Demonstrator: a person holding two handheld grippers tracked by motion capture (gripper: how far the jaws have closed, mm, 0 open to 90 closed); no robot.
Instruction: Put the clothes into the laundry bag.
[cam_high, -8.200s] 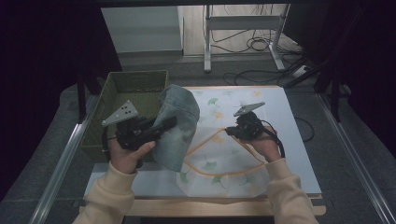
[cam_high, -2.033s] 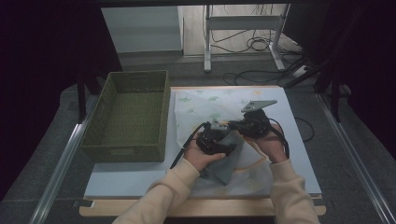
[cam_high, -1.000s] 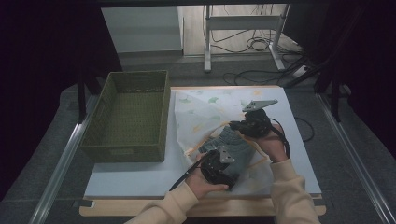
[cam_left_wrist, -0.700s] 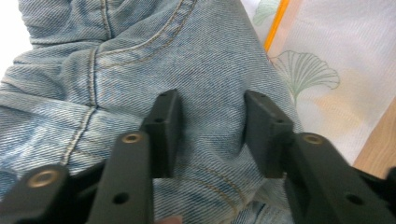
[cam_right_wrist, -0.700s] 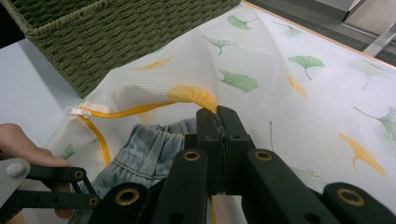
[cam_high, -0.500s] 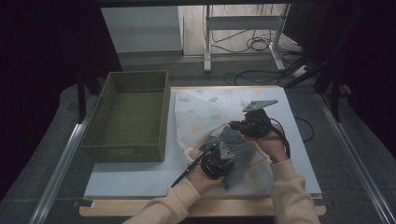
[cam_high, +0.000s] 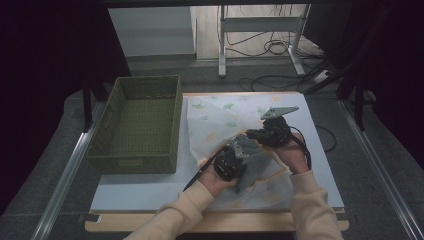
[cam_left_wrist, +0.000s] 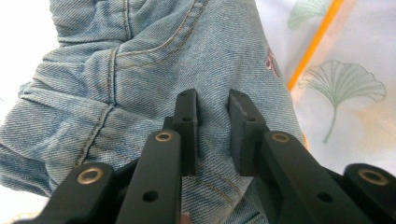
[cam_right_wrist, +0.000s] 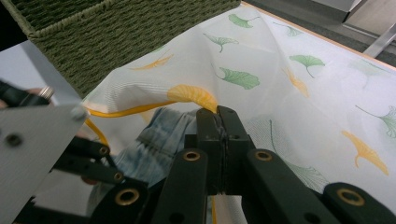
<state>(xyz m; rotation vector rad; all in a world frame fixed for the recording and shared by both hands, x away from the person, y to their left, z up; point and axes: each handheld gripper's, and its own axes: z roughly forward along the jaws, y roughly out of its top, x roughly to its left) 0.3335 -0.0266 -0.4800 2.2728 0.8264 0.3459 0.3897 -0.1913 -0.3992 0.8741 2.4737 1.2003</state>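
Crumpled blue jeans (cam_left_wrist: 154, 70) lie on the table at the mouth of a white mesh bag (cam_high: 215, 120) printed with ginkgo leaves. My left gripper (cam_left_wrist: 214, 121) has just been closing, and a fold of denim is now pinched between its jaws. From above, the left gripper (cam_high: 243, 161) sits over the jeans (cam_high: 255, 162) near the front of the table. My right gripper (cam_right_wrist: 218, 112) is shut on the bag's orange-trimmed rim (cam_right_wrist: 194, 94) and holds the opening up. The jeans (cam_right_wrist: 159, 140) show below that rim. The right gripper (cam_high: 252, 135) is just behind the left one.
A green woven basket (cam_high: 137, 120) stands on the left of the pale table board (cam_high: 140, 192), and its wall (cam_right_wrist: 116, 37) is close behind the bag. Beyond the table lie floor cables and a metal stand.
My left gripper has closed on the jeans and moved a little away from the person, toward the raised bag rim. The right gripper has stayed still, holding the rim.
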